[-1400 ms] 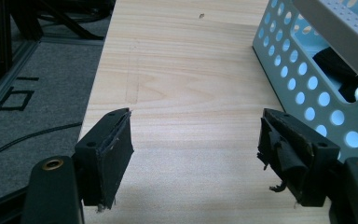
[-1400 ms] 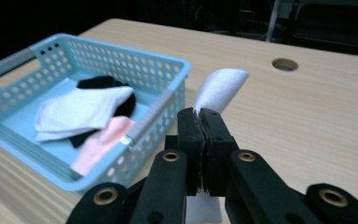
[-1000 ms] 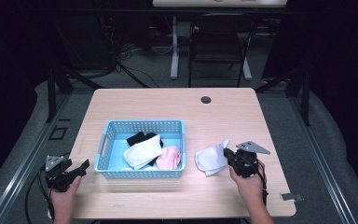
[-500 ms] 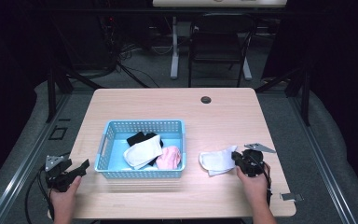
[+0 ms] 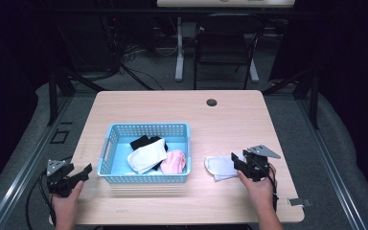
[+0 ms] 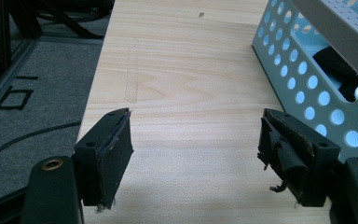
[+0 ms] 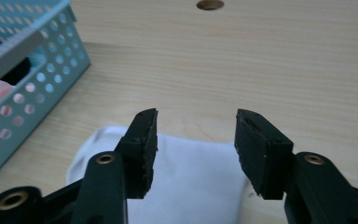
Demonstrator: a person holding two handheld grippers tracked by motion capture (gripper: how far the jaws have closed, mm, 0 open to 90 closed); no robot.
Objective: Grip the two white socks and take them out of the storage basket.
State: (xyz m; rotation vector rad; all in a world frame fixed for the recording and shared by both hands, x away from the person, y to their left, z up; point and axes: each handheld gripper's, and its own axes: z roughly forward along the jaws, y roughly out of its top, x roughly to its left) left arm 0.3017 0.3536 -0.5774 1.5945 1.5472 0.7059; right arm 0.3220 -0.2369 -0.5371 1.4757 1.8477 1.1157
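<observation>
Right hand-held gripper [image 7: 193, 140]: jaws parted over white sock [image 7: 186, 186], laid flat on bench [image 5: 230, 120] beside blue basket [image 5: 146, 178], apparently just released. Left hand-held gripper [image 6: 198, 161]: agape, empty, idle at bench edge. Versus a second ago: sock lower, flatter, no longer bunched and gripped.

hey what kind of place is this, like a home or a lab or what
Probably a lab or recording studio, not a home: dark surroundings, loose cables on grey floor, a metal frame around the lone wooden table.
</observation>
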